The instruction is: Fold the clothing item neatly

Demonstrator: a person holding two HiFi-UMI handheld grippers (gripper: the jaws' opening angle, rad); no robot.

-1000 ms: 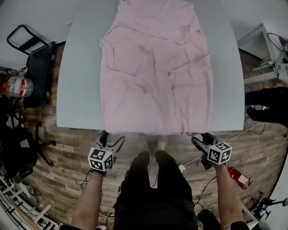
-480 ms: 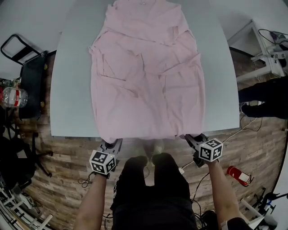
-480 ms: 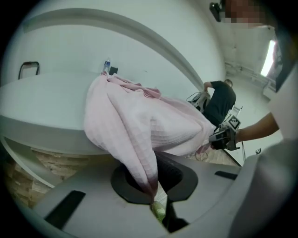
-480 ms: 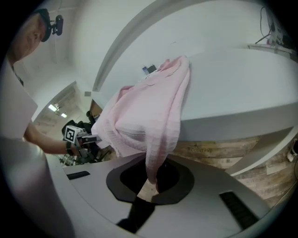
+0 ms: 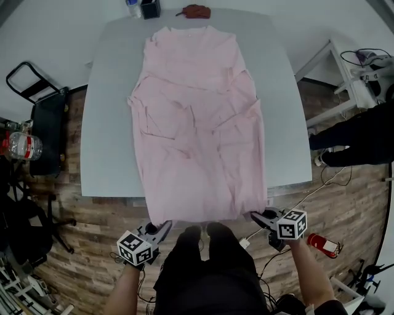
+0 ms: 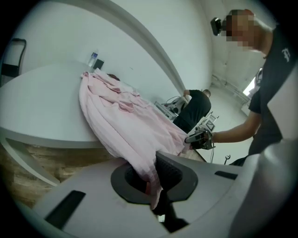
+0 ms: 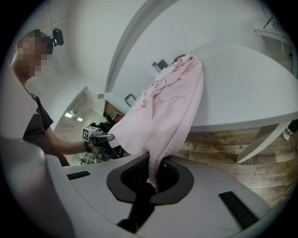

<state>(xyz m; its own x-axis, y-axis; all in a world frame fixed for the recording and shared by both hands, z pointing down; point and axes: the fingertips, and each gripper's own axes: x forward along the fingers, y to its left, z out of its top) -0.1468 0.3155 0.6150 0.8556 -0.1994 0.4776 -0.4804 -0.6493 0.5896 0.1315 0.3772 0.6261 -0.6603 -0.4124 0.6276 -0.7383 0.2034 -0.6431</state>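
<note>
A pale pink garment (image 5: 197, 123) lies lengthwise on the grey-white table (image 5: 104, 123), and its near hem hangs over the front edge. My left gripper (image 5: 161, 229) is below that edge, shut on the hem's left corner. In the left gripper view the pink cloth (image 6: 125, 121) runs down into the left gripper (image 6: 153, 186) and is pinched there. My right gripper (image 5: 258, 215) is shut on the hem's right corner. The garment (image 7: 172, 107) drapes from the table into the right gripper (image 7: 151, 183). The hem is stretched between the two grippers.
A bottle (image 5: 132, 7), a dark box (image 5: 150, 8) and a reddish-brown item (image 5: 196, 11) sit at the table's far edge. A black cart (image 5: 46, 123) stands left, white shelving (image 5: 363, 80) and a person in dark clothes (image 5: 363, 141) right. Cables and a red object (image 5: 320, 243) lie on the wooden floor.
Both grippers went from open to shut on the hem corners and drew back towards the body. The hem now hangs further off the front edge.
</note>
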